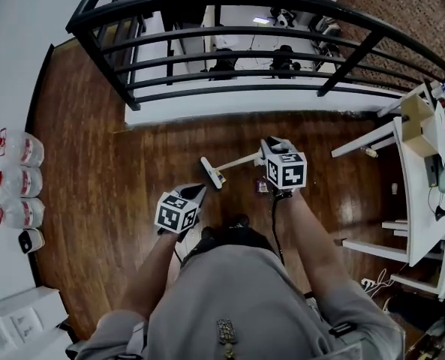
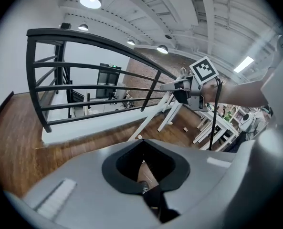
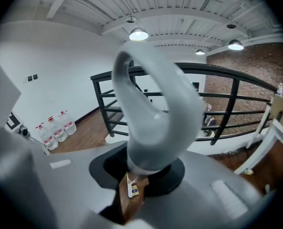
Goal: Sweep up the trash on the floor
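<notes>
My right gripper (image 1: 271, 156) is shut on the grey loop handle (image 3: 155, 113) of a white broom. Its stick runs left to the brush head (image 1: 211, 173) on the wooden floor. Through the gap under that handle a small white and blue scrap of trash (image 3: 131, 189) lies on the boards. In the head view a small dark scrap (image 1: 262, 187) lies just below the right gripper. My left gripper (image 1: 196, 195) hangs lower and to the left of the brush head. Its grey jaws stand close together around a dark slit with something thin and black (image 2: 156, 200) in it; what that is I cannot make out.
A black railing (image 1: 245, 43) closes off the floor ahead, above a drop. Three water bottles (image 1: 16, 178) stand by the left wall, white boxes (image 1: 23, 317) at the lower left. A white table (image 1: 425, 171) with clutter and white legs fills the right side.
</notes>
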